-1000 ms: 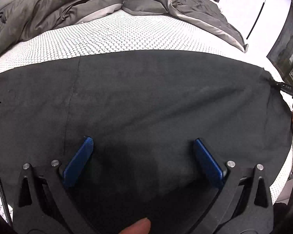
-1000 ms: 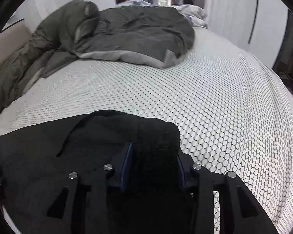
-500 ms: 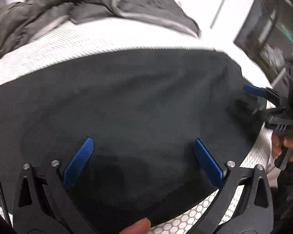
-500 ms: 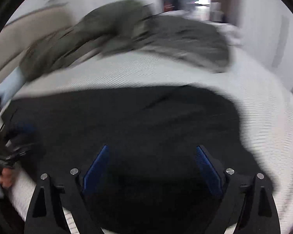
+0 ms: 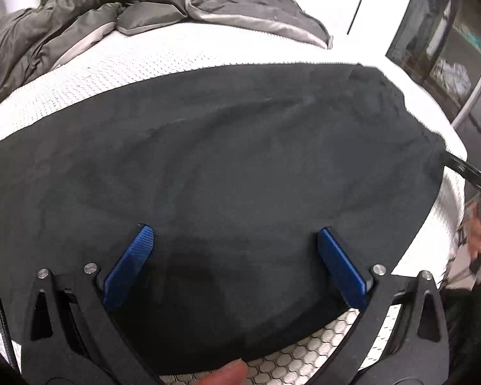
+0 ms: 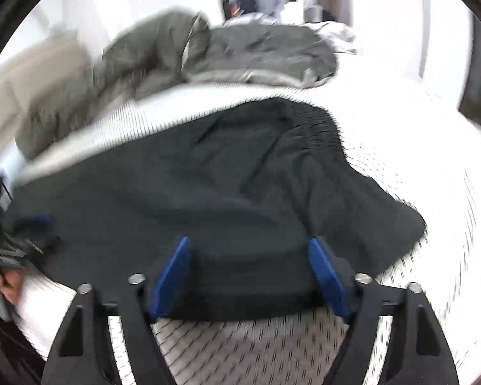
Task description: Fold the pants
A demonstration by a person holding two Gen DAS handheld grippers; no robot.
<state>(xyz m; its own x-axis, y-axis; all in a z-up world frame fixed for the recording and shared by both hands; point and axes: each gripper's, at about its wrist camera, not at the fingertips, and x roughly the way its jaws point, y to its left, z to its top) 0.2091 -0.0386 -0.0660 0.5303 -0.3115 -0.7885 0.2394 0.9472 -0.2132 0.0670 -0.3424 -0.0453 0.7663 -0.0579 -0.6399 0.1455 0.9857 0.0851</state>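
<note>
Black pants (image 5: 240, 160) lie spread flat on the bed, folded into a broad dark patch (image 6: 224, 186). My left gripper (image 5: 234, 229) hovers open over their near part, blue pads wide apart and nothing pinched. It also shows blurred at the left edge of the right wrist view (image 6: 32, 224). My right gripper (image 6: 249, 240) is at the pants' near edge with its jaws closing. The cloth's edge lies between its pads, but they do not press on it. Its black tip pokes in at the far right of the left wrist view (image 5: 471, 173).
A white honeycomb-patterned bed cover (image 5: 144, 64) lies under the pants and runs on to the right (image 6: 400, 160). A crumpled grey duvet (image 5: 80, 16) is heaped at the far side (image 6: 240, 51). Dark glass-fronted shelving (image 5: 449, 48) stands beyond the bed's right edge.
My right gripper has let go of the bunched cloth, opened wide and drawn back to the pants' near edge. The pants now lie flatter. My left gripper shifted sideways a little, staying open.
</note>
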